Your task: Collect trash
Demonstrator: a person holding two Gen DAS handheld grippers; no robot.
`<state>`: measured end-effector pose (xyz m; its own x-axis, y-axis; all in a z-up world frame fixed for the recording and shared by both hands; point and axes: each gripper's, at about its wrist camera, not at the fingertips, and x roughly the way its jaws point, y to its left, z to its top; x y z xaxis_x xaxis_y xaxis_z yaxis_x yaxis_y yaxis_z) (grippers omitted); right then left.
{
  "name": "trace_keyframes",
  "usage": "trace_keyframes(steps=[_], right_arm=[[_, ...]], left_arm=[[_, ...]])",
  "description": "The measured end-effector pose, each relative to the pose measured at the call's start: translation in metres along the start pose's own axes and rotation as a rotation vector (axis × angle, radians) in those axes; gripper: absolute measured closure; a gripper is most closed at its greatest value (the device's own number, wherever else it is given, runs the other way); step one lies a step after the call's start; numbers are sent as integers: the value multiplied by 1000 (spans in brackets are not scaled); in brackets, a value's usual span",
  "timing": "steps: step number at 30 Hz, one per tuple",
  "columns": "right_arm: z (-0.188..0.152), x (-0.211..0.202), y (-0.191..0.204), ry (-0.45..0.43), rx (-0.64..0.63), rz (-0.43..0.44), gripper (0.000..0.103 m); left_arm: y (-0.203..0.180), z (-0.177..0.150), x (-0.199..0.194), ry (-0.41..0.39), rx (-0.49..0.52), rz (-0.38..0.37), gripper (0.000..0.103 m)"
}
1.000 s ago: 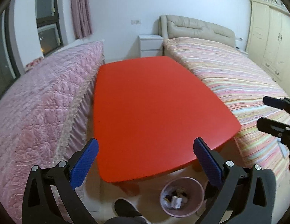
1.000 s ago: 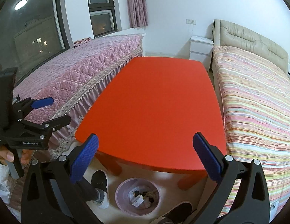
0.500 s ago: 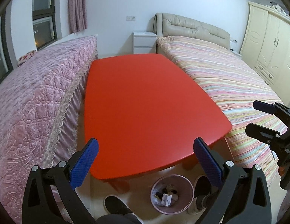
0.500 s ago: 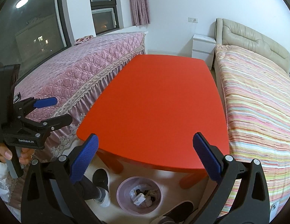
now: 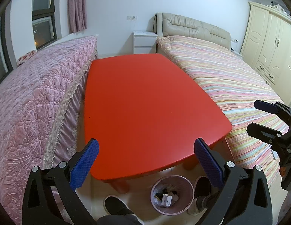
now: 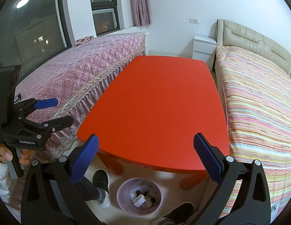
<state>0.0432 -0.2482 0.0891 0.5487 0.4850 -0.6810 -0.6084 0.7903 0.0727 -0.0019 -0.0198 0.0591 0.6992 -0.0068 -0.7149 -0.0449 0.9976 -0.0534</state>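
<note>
Pink bin (image 5: pixel 172 194) stands upright on the floor, mouth up, just off the near edge of the red table (image 5: pixel 149 108), with trash (image 6: pixel 143 196) inside. Left gripper (image 5: pixel 145 157) and right gripper (image 6: pixel 144 154) hover above, both spread wide and empty.

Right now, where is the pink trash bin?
The round pink plastic trash bin sits on the floor at the bottom of both views, by the red table's near edge, between the person's feet.
</note>
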Motion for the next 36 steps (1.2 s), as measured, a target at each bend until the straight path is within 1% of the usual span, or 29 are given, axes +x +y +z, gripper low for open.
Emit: trace_keyframes(steps=[36], right_arm=[[-2,0,0,6,-4,0,4]], left_arm=[[1,-1,3,8,0,-2,6]])
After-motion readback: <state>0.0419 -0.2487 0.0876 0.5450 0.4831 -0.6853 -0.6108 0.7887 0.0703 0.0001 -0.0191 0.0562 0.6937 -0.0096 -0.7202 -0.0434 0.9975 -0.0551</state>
